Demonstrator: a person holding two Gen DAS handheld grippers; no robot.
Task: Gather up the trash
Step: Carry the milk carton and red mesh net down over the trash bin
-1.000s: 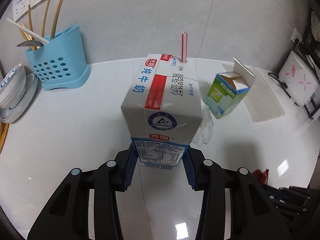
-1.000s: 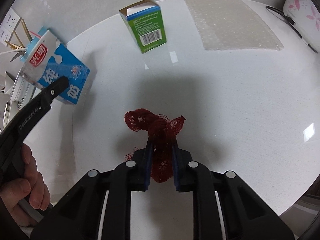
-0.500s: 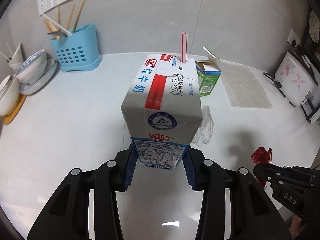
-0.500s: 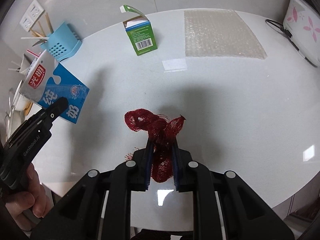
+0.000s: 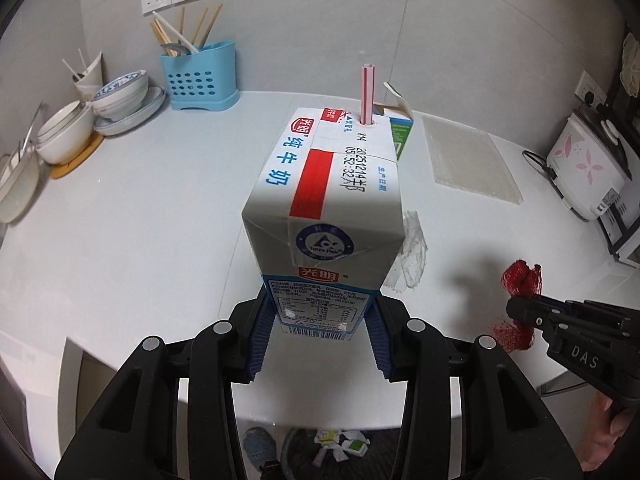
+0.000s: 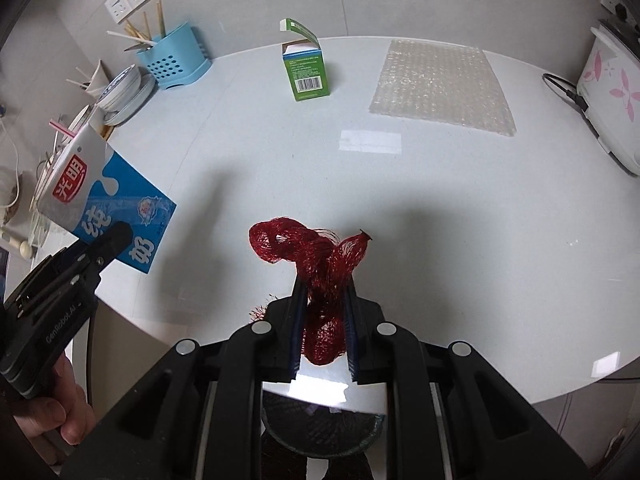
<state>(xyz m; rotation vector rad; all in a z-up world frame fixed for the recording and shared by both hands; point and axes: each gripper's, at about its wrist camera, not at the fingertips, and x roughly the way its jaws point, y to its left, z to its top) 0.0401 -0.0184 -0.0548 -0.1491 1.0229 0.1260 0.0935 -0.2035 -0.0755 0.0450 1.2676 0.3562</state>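
My left gripper (image 5: pixel 318 316) is shut on a blue and white milk carton (image 5: pixel 326 208) with a striped straw (image 5: pixel 367 94), held above the white table's (image 5: pixel 140 208) near edge. The same milk carton (image 6: pixel 106 196) shows at the left of the right wrist view. My right gripper (image 6: pixel 323 320) is shut on a crumpled red mesh net (image 6: pixel 320 256), also lifted over the near edge; the red mesh net (image 5: pixel 520 280) appears at the right of the left wrist view. Below the table edge sits a mesh trash bin (image 6: pixel 320 424) with scraps in it. A green opened box (image 6: pixel 306 66), a bubble-wrap sheet (image 6: pixel 440 84) and a clear plastic scrap (image 5: pixel 412 256) lie on the table.
A blue utensil holder (image 5: pixel 198 76) with chopsticks stands at the back left, with stacked bowls and plates (image 5: pixel 120 98) beside it. A white flowered appliance (image 5: pixel 588 168) and its cable sit at the right. A hand (image 6: pixel 60 416) grips the left tool.
Both grippers have pulled back toward the table's near edge and risen, carrying the carton and the net. The trash bin below the edge has come into view.
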